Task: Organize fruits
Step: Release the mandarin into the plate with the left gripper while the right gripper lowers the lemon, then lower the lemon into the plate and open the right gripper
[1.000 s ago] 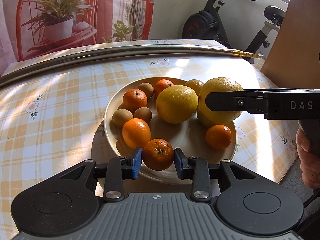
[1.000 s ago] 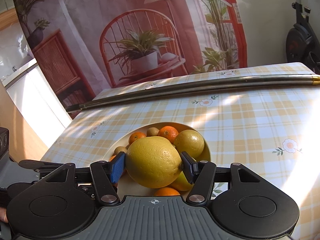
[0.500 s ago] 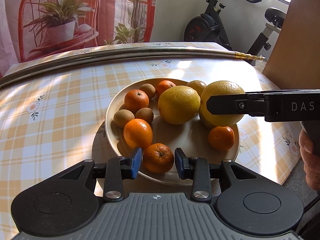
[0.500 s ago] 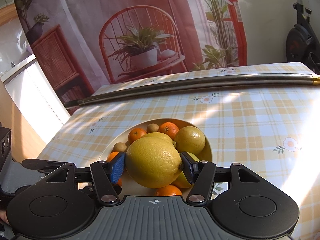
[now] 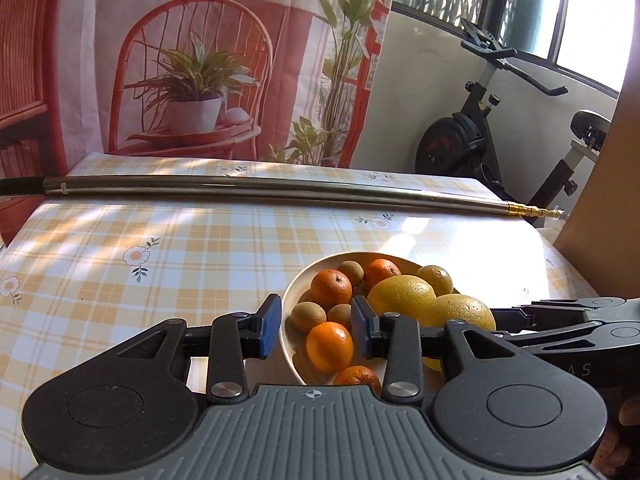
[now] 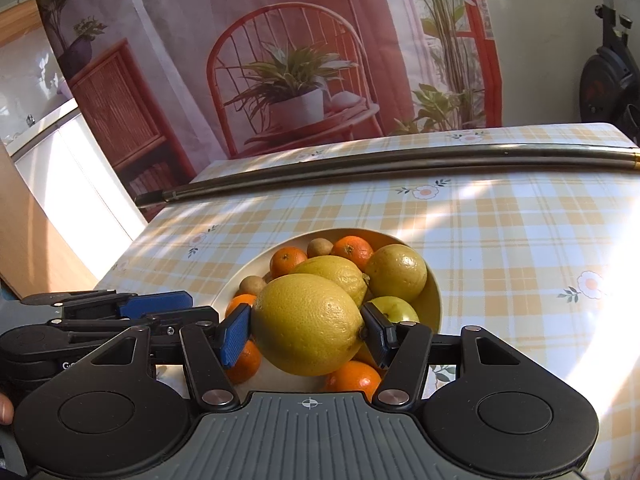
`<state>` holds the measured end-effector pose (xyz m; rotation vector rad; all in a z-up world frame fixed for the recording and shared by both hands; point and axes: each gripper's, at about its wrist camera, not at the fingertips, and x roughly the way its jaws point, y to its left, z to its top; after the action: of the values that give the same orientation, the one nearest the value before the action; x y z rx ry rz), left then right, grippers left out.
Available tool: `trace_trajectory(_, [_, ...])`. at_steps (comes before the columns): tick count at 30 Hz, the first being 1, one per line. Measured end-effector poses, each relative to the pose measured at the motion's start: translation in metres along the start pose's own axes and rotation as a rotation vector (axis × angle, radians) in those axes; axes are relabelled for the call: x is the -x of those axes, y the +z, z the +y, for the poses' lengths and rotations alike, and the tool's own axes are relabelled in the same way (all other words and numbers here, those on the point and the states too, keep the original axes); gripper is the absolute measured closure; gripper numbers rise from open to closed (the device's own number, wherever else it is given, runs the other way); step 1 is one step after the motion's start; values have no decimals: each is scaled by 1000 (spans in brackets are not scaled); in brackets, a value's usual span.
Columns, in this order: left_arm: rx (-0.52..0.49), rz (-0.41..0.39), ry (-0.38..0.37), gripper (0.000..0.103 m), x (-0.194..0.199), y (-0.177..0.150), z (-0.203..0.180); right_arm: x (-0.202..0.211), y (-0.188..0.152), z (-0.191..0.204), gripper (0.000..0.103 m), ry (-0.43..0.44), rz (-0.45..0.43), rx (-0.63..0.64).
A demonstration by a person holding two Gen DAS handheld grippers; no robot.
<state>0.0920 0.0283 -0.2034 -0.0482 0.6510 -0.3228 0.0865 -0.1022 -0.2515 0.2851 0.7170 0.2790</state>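
Left wrist: left gripper (image 5: pixel 314 330) opening, empty, above bowl (image 5: pixel 289 322) rim; mandarins (image 5: pixel 329 346), kiwis (image 5: pixel 307 316), yellow citrus inside.

Right wrist: right gripper (image 6: pixel 306 334) pinching large lemon (image 6: pixel 308 323) above bowl (image 6: pixel 434 292); more citrus (image 6: pixel 395 273), mandarins, kiwis within.

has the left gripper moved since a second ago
Yes. The left gripper has lifted and swung left off the small orange; the plate, once centred, now sits lower right.

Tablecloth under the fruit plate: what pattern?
Yellow-and-white plaid with small daisy prints on the tablecloth, clearest in the left wrist view.
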Motion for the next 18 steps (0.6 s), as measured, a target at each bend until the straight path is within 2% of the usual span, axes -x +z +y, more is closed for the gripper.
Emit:
trace_trajectory(4, [10, -8, 17, 63, 4, 0, 4, -7, -2, 14, 48, 0, 16, 54])
trace_trajectory(18, [38, 6, 9, 62, 8, -7, 16, -22, -17, 25, 48, -38, 77, 87])
